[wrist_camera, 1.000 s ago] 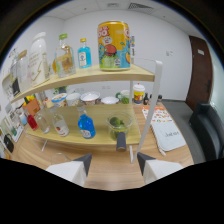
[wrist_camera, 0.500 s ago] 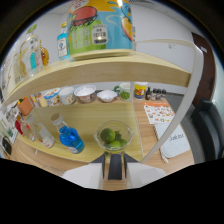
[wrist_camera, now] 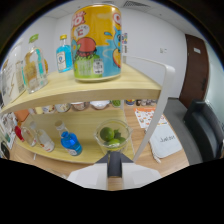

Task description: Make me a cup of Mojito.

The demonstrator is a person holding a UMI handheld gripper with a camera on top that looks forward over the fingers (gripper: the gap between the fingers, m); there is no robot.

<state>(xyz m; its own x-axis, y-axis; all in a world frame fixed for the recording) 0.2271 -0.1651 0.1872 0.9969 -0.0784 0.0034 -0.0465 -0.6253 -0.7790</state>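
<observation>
- A clear glass bowl of green limes [wrist_camera: 112, 137] sits on the lower board of a light wooden two-tier shelf [wrist_camera: 85, 87], just ahead of the gripper [wrist_camera: 114, 170].
- The gripper's two pale fingers [wrist_camera: 85, 176] stand apart, with a dark centre piece between them, and nothing is held; the bowl rests on its shelf beyond the tips.
- Beside the bowl stands a blue glass bottle with a narrow neck [wrist_camera: 70, 141], and further along lie small clear bottles [wrist_camera: 42, 141].
- On the upper board, directly above the bowl, stands a large yellow can with a cartoon print [wrist_camera: 96, 42].
- Beside the can stand a small blue bottle [wrist_camera: 63, 56] and tall clear bottles [wrist_camera: 31, 67].
- Beyond the shelf, a white paper sheet [wrist_camera: 165, 141] lies on the table.
</observation>
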